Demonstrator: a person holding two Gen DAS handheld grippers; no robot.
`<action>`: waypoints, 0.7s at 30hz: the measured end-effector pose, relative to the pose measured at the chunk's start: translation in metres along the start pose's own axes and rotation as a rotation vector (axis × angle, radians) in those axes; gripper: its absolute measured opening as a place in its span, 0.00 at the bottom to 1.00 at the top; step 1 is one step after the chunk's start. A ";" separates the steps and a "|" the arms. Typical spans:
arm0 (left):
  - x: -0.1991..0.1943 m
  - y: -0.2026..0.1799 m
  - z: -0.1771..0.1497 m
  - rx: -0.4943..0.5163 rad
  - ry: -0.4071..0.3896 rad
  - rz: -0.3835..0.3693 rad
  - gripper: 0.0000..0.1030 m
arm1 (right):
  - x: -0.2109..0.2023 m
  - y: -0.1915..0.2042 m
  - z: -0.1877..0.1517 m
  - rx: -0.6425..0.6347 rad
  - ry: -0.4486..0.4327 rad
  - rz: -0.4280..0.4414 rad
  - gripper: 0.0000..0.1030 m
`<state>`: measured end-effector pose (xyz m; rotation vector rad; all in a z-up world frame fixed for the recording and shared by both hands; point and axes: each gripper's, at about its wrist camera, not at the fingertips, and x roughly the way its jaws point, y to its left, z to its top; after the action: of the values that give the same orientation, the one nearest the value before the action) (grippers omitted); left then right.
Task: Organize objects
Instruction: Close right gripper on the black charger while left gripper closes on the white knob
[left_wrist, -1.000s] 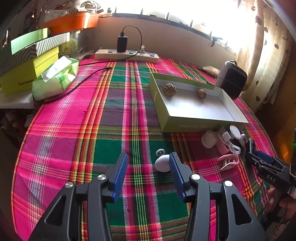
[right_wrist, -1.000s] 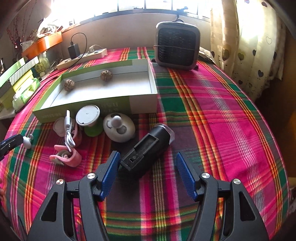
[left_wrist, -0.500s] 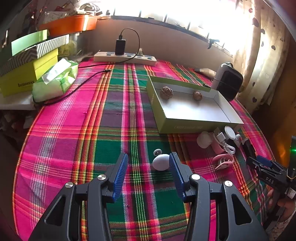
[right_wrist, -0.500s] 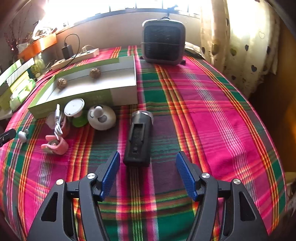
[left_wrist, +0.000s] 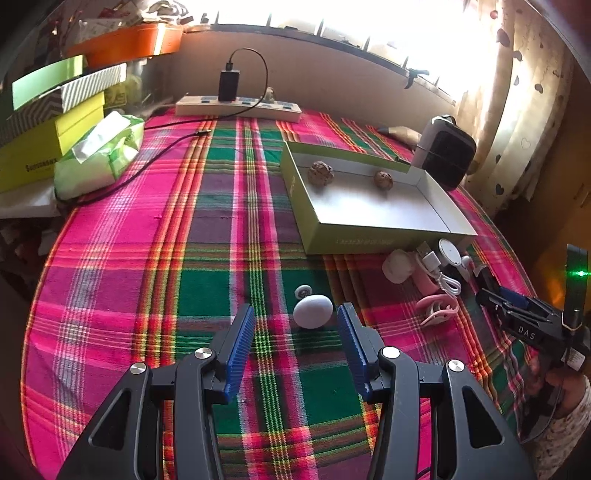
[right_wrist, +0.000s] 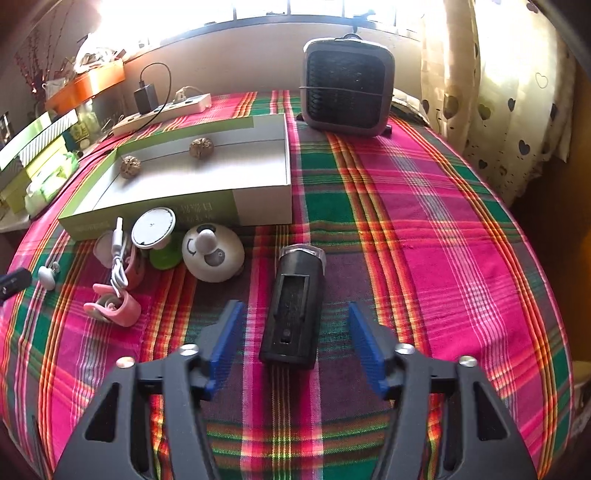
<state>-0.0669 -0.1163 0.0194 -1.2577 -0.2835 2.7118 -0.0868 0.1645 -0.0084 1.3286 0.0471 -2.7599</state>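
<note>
Both tongs hang over the plaid-covered bench (left_wrist: 110, 258), spread wide and grasping nothing. The left tongs (left_wrist: 295, 334) sit just behind a white egg (left_wrist: 313, 311), which lies on the cloth a little beyond the blue pads, closer to the right pad than the left; I cannot tell whether it touches that pad. A small white wheel (left_wrist: 302, 291) rests just past the egg.

The right tongs (right_wrist: 293, 338) straddle a black torch (right_wrist: 293, 308) lying lengthwise on the cloth, its near end between the pads with clear gaps on both sides, its lens end pointing far.

Left of the torch sits a white dome (right_wrist: 213, 254), then a green cup with a white lid (right_wrist: 154, 236), a white cable (right_wrist: 119, 258) draped over pink clips (right_wrist: 118, 304).

Behind them stands the open green box (right_wrist: 155, 208), its near wall just behind this clutter. Two walnuts (right_wrist: 202, 147) lie inside along its far wall, well apart from each other.

A dark heater (right_wrist: 347, 86) stands at the far edge, right of the box. A power strip (left_wrist: 238, 107) with a black charger plugged in lies far left, with a tissue pack (left_wrist: 99, 153) and stacked boxes (left_wrist: 40, 147) beyond the bench's left side.
</note>
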 end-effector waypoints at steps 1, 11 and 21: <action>0.003 -0.002 0.000 0.005 0.011 -0.001 0.44 | 0.000 -0.001 0.000 0.002 -0.001 -0.001 0.46; 0.020 -0.012 0.006 0.017 0.039 0.025 0.44 | -0.001 -0.001 0.001 0.000 -0.007 0.014 0.34; 0.025 -0.012 0.006 0.010 0.042 0.057 0.44 | -0.001 -0.001 0.002 -0.006 -0.007 0.016 0.31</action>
<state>-0.0869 -0.0999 0.0078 -1.3381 -0.2330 2.7267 -0.0878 0.1652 -0.0069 1.3113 0.0444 -2.7485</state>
